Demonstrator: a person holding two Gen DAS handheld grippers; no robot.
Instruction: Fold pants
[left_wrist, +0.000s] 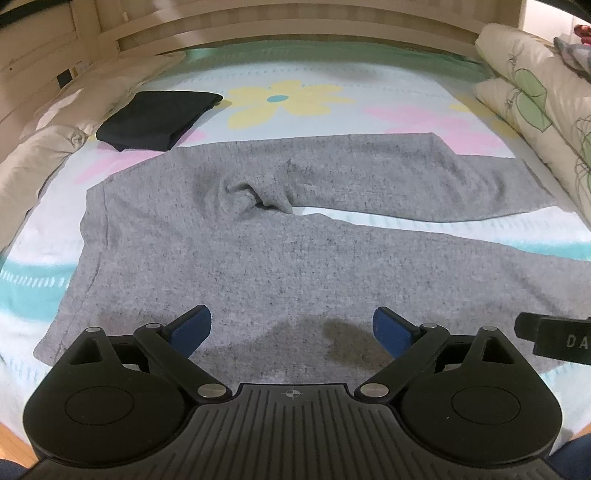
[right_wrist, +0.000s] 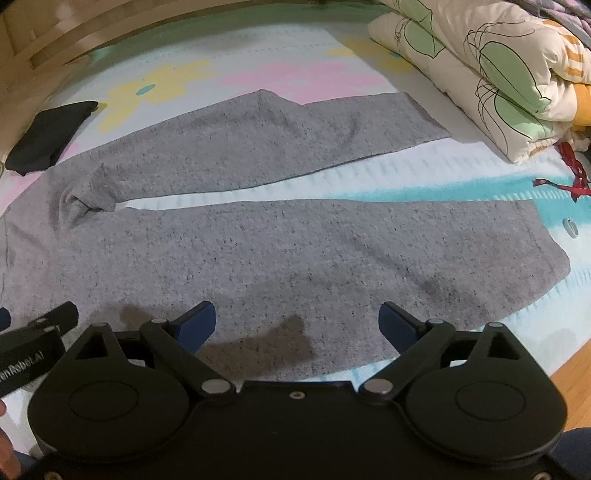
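Grey heathered pants (left_wrist: 229, 251) lie spread flat on the bed, waistband to the left, both legs running right with a gap between them; the crotch is bunched. They also show in the right wrist view (right_wrist: 295, 251). My left gripper (left_wrist: 291, 328) is open and empty, hovering over the near edge of the pants by the hip. My right gripper (right_wrist: 297, 325) is open and empty, over the near edge of the near leg. The right gripper's body shows at the right edge of the left wrist view (left_wrist: 557, 338).
A folded black garment (left_wrist: 159, 118) lies at the bed's far left. Folded floral quilts (right_wrist: 487, 66) are stacked at the right. A pale pillow (left_wrist: 40, 147) lies along the left side. A wooden headboard (left_wrist: 295, 22) is behind. A red ribbon (right_wrist: 572, 173) lies at the right.
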